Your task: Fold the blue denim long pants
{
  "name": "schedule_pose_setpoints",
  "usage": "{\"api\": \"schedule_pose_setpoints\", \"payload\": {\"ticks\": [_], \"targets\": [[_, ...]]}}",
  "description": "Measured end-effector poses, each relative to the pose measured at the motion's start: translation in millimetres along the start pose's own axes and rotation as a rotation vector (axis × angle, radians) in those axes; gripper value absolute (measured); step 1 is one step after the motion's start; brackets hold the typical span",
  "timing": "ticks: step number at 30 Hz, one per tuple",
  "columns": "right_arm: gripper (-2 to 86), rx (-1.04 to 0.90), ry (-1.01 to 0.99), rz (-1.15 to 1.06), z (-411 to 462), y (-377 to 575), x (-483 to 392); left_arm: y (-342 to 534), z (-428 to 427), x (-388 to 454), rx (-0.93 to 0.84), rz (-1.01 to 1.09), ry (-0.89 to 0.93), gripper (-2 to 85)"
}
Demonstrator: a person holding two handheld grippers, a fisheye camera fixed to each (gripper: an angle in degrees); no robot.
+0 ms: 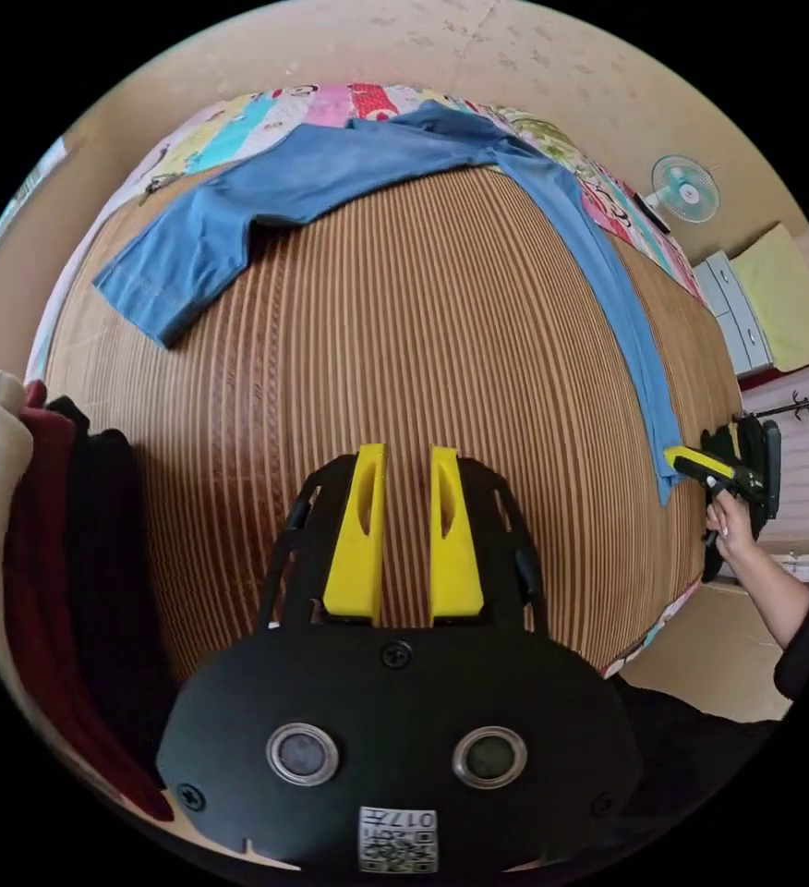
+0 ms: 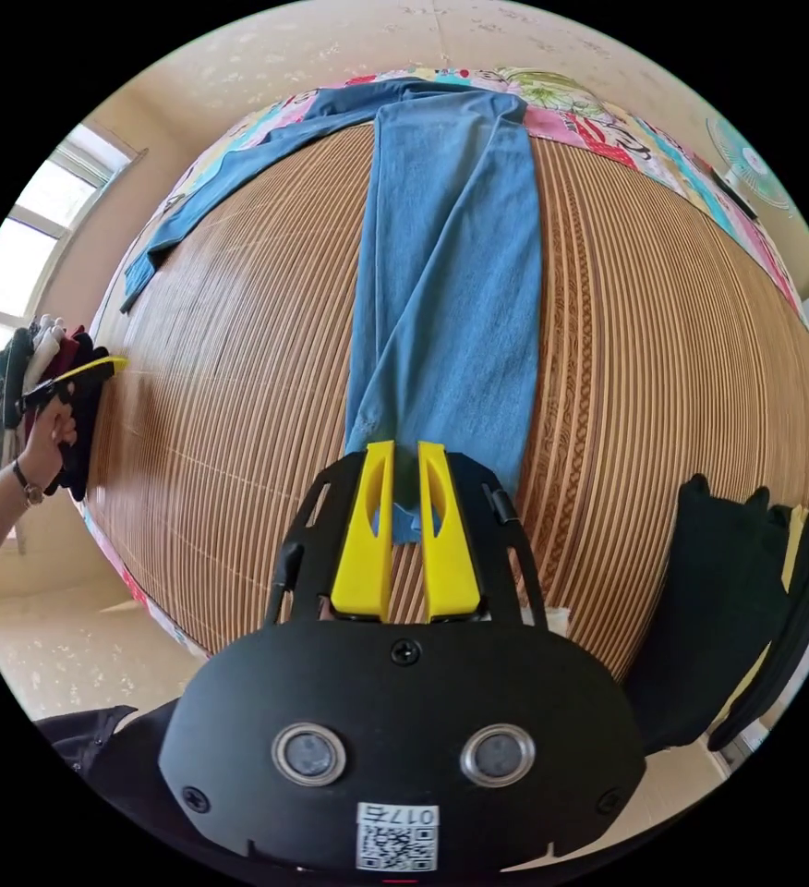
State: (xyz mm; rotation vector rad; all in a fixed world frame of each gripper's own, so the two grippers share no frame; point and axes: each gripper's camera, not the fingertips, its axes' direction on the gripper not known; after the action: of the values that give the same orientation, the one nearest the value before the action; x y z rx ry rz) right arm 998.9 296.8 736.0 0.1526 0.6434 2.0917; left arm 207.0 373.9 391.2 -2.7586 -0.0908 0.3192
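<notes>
Right gripper view: right gripper fingers pinch the hem of flat, spread-legged blue denim pants.

A bed is covered by a striped bamboo mat, with a colourful patterned sheet seen along its far edge. Plain beige walls are seen behind. A fan is mounted near a grey drawer cabinet. Daylight is let in through a window. A pale floor is seen below the bed.
</notes>
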Motion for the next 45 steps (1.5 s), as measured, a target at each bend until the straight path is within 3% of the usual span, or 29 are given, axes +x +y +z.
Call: {"api": "schedule_pose_setpoints", "payload": {"ticks": [3, 6, 10, 13, 14, 18, 24, 26, 30, 32, 35, 37, 42, 45], "targets": [[4.7, 0.016, -0.028, 0.012, -29.4, 1.4, 21.2, -55.3, -31.3, -54.4, 0.079, -0.052, -0.194, 11.1], [3.6, 0.031, -0.042, 0.013, -53.2, -0.6, 34.9, -108.3, -33.7, -116.9, 0.028, -0.108, -0.309, 12.1], [2.5, 0.075, -0.007, 0.032, -84.0, -7.1, 43.5, -128.8, -20.2, -180.0, -0.078, -0.169, -0.234, 11.4], [1.9, 0.11, -0.039, 0.11, -112.0, -8.9, 54.8, -99.9, -38.1, -200.9, -0.001, -0.275, -0.11, 3.8], [1.6, 0.129, -0.062, 0.146, -124.5, -7.4, 58.2, -81.5, -40.7, -195.5, -0.018, -0.236, -0.041, 3.6], [1.5, 0.176, -0.1, 0.212, -164.3, -1.2, 55.3, 20.4, -65.7, -128.6, -0.115, -0.045, -0.08, 2.7], [3.2, 0.172, -0.194, 0.204, -208.9, 3.7, 39.4, 179.2, -104.8, -29.1, -0.267, 0.018, 0.152, 2.4], [4.4, 0.137, -0.254, 0.166, -216.3, 3.5, 33.7, 200.0, -127.6, -20.8, -0.239, 0.007, 0.174, 3.0], [6.5, 0.081, -0.389, 0.113, -228.0, 1.9, 28.0, 205.0, -197.7, -91.2, 0.051, -0.217, 0.168, 6.6], [7.3, 0.064, -0.43, 0.103, -234.9, -2.4, 23.7, 191.4, -203.0, -138.8, 0.09, -0.3, 0.162, 8.7], [8.3, 0.03, -0.516, 0.075, -235.5, -19.6, 12.9, 162.9, -174.5, -199.7, -0.009, -0.329, 0.126, 9.5], [8.0, -0.001, -0.535, 0.04, -232.0, -30.4, 0.5, 152.6, -152.6, -211.6, -0.075, -0.23, 0.122, 8.2], [3.4, -0.052, -0.37, -0.053, -232.7, -41.3, -35.5, 174.2, -154.6, -213.4, -0.139, -0.017, 0.044, 1.9], [2.9, -0.062, -0.454, 0.012, -253.0, -16.4, -36.4, 210.9, -166.9, -229.5, -0.166, -0.082, 0.056, 1.1]]}}
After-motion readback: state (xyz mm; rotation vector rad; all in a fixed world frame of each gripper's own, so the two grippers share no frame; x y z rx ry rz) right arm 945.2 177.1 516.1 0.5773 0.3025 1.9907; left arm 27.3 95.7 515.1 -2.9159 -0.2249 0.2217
